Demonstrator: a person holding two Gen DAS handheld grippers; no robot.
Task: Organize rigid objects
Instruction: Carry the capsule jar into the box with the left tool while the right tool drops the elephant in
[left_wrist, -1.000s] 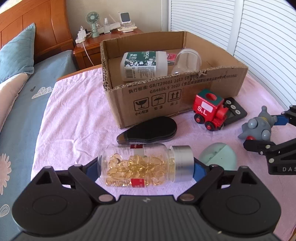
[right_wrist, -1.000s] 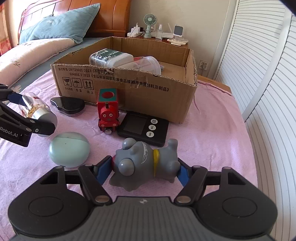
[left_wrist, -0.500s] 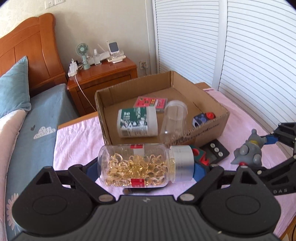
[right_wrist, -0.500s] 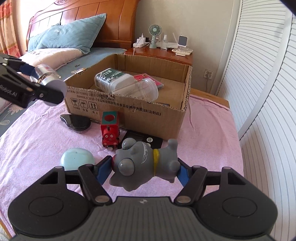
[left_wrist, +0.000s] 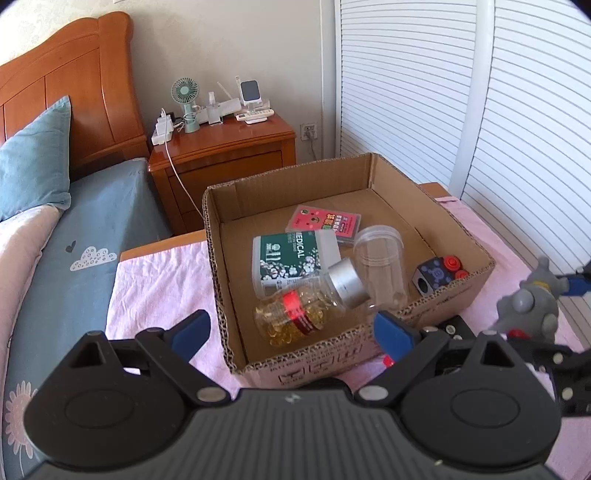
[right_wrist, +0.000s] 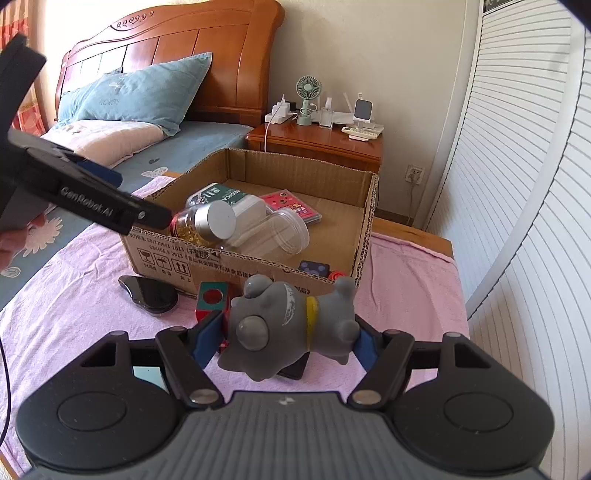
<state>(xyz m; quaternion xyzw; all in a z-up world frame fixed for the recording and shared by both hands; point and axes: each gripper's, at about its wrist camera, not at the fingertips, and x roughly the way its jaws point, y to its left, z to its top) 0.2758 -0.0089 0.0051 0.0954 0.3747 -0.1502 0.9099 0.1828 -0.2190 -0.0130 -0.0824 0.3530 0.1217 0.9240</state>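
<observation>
Over the near-left part of the box (left_wrist: 295, 188): left gripper (left_wrist: 291, 330), jaws opening, pads clear of the pill bottle (left_wrist: 308, 304). Grips nothing. Bottle found inside the box, tilted, cap end up against the medical bottle (left_wrist: 288, 258) and the clear jar (left_wrist: 380, 258); cannot tell whether settled or in mid-drop.

Possible faults, left side:
- Rolling of the bottle toward the near wall or onto the jar, owing to the round body and the tilted rest.
- Knocking the jar aside, owing to cap contact.
- Snagging a pad on the near cardboard wall on withdrawal, if pulled back low. Lift clear first.

Farther right in the box: a dark cube (left_wrist: 439, 275) near the front wall, with bare floor behind it for the next drop.

At right, above the pink cloth (right_wrist: 74, 314) in front of the box: right gripper (right_wrist: 286, 338), clamped end to end on the grey toy (right_wrist: 291, 325). Hangs over the red train (right_wrist: 212, 299), not yet past the front wall.

Possible faults, right side:
- Twisting or slipping of the toy, judged likely from its lumpy, rounded surface under flat pads.
- Clipping the front wall if carried low.
- Collision with the left gripper over the box. Clear one before advancing the other.
</observation>
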